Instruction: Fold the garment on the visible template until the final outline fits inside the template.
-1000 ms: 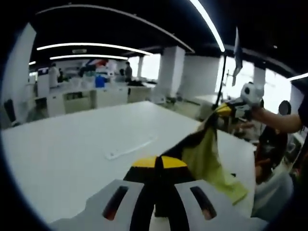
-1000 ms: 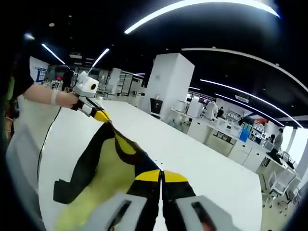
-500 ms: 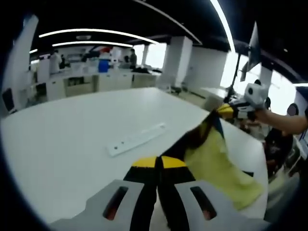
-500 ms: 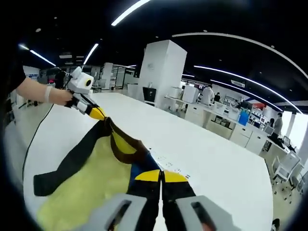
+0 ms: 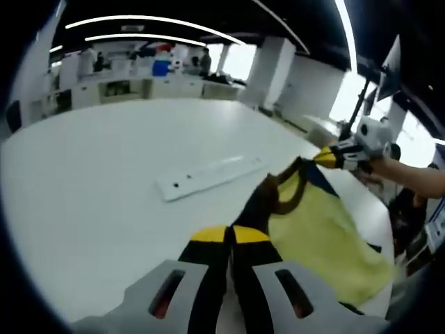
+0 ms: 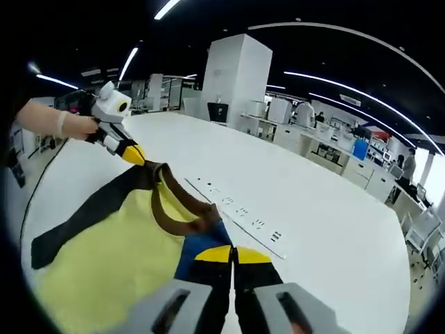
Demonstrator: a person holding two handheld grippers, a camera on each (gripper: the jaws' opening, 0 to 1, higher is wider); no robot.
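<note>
- Shirt (image 6: 118, 243), yellow with dark collar and sleeve, hangs stretched between both tools over the white desk (image 5: 90, 181).
- Left tool (image 5: 229, 236) and right tool (image 6: 233, 256) each pinch a shoulder.
- Cloth looks light, limp and prone to sag; shoulder seams are probably the best holds.

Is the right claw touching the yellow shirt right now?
Touching. In the right gripper view the right claw is shut on the blue shoulder of the yellow shirt; the cloth runs straight into its closed tips beside the brown collar.
</note>
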